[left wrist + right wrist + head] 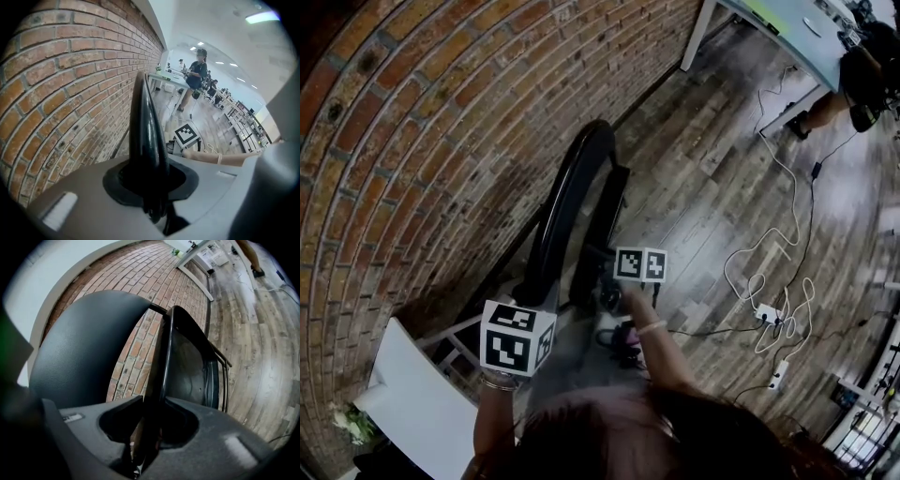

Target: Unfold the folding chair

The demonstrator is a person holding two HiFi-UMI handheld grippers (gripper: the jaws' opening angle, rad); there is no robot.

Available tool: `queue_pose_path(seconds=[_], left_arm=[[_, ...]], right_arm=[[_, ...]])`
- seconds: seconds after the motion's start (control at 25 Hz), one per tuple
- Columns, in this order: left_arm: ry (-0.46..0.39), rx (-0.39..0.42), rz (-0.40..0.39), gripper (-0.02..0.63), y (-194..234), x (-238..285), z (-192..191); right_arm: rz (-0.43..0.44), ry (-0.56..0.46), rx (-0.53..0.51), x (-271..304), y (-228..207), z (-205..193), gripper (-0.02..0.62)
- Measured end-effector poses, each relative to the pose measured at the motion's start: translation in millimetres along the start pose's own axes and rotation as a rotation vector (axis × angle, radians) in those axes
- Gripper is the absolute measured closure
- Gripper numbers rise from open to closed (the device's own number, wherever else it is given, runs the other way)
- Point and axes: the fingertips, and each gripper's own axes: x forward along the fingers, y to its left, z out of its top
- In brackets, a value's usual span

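The folding chair [572, 202] stood on the wood floor [712, 187] just beside the brick wall [422, 141], w/ the person directly over it, one gripper on each half. Prob. reason for that split hold: pulling backrest and seat away from each other is what opens the frame, so each hand needed its own part. The left gripper [152, 187] sat at the top of the backrest [146, 126], pointing steeply down along its curved black edge. Its jaws were only narrowly apart, closed onto that edge, which filled the gap btwn them. The right gripper [150, 427] came in flatter, from the side away from the wall. Its jaws were also narrowly set and clamped on the thin rim of the seat [187, 366]. In the right gripper view, brick showed btwn seat and backrest, so the two were already a bit apart but nowhere near flat; chair looked approx. part-open at best. Both holds were on thin edges, so slip seemed the main risk.
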Motion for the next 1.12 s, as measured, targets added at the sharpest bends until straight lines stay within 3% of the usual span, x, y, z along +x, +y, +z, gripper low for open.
queue_pose_path(seconds=[1.12], left_arm=[[-0.109, 0.054, -0.106, 0.508, 17, -2, 6]], right_arm=[[-0.018, -0.043, -0.066, -2, 1, 5, 0.482]])
